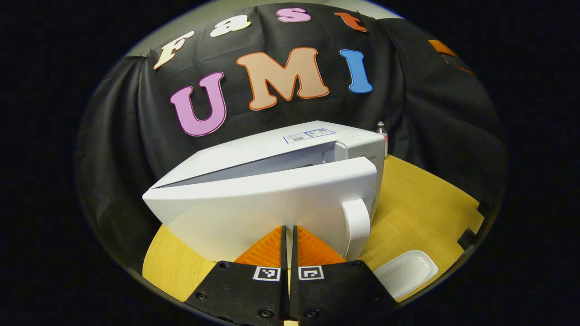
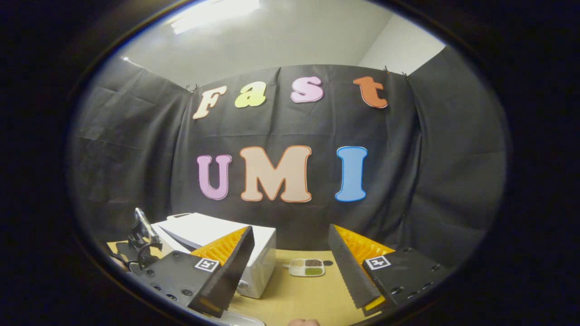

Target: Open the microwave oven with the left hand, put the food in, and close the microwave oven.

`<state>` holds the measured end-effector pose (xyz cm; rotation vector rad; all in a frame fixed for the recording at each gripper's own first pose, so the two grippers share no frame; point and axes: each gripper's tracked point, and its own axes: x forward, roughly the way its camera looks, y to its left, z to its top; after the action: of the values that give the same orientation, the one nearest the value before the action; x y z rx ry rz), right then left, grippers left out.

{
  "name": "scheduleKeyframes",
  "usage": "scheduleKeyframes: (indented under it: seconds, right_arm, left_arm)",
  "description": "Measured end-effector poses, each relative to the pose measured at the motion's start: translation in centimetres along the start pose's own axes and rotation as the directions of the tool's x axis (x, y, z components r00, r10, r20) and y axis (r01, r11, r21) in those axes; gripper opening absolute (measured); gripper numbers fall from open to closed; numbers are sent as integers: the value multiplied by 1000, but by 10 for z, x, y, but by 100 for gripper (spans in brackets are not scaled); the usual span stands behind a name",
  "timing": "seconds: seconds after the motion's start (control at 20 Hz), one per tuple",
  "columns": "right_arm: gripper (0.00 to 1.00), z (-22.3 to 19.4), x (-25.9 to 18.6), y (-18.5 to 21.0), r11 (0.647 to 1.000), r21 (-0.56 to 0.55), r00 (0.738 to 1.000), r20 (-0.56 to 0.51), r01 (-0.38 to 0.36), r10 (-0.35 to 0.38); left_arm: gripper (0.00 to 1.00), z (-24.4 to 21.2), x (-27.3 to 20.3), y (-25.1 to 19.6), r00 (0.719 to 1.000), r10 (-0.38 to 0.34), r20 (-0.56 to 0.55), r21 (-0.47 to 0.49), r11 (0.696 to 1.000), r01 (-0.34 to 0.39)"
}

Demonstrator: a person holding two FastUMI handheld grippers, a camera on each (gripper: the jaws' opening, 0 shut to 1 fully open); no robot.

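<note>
The white microwave stands on the wooden table. Its door is ajar, with a narrow gap along the top, and the white handle is at the door's right end. My left gripper is shut with nothing between its fingers, and its tips are at or very near the door's face, left of the handle. The right gripper is open and empty, raised above the table. A small compartment dish of food lies on the table beyond it, right of the microwave.
An empty white dish lies near the table's front edge, right of the door handle. A small bottle stands behind the microwave's right corner. The left gripper's body shows at the far left of the right gripper view.
</note>
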<state>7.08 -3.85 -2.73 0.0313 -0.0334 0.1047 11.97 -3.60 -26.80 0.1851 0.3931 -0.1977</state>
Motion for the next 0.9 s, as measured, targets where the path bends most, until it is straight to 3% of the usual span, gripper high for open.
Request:
scheduleKeyframes:
  seconds: [0.55,0.75,0.9]
  right_arm:
    - [96,-2,0,-15,1000,-10,1000,-17,14,-14]
    - [100,0,1,-18,1000,-8,1000,-13,18,-18]
    - [96,5,-1,-22,1000,-3,1000,-3,26,-26]
  left_arm:
    - [0,26,29,-6,999,17,29,-141,990,-13]
    - [0,31,33,-8,999,38,32,-148,988,-33]
    - [0,34,34,-9,998,47,46,-152,988,-40]
